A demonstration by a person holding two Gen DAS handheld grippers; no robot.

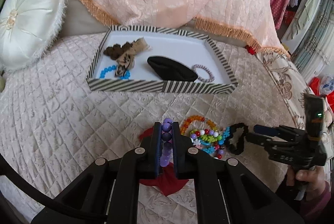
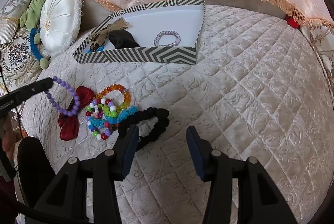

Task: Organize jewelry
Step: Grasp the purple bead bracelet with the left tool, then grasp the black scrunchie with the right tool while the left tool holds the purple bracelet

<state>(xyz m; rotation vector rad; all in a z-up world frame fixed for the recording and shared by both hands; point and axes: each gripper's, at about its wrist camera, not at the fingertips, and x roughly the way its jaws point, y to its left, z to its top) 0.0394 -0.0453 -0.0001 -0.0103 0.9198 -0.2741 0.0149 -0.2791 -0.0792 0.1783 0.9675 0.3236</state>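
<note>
Nearest the left wrist camera, the left gripper (image 1: 166,130) was clamped on a string of round purple beads (image 1: 166,136), which the right wrist view showed hanging from it (image 2: 64,96) above a red satin bow (image 2: 68,119) on the quilted cream bedspread (image 2: 240,98). To do this step well, the beads probably needed lifting clear of the pile of mixed coloured bead bracelets (image 2: 104,111) before travelling to the striped shallow box (image 1: 162,86). The right gripper (image 2: 162,140) stood half open and empty, just over a black ruffled scrunchie (image 2: 150,121). In the box beyond, a black fabric piece (image 1: 171,69) overlapped a pale lilac bracelet (image 1: 203,72), and a brown patterned bow hid part of a blue bead bracelet (image 1: 108,70). Whether the purple string snagged the pile could not be told.
</note>
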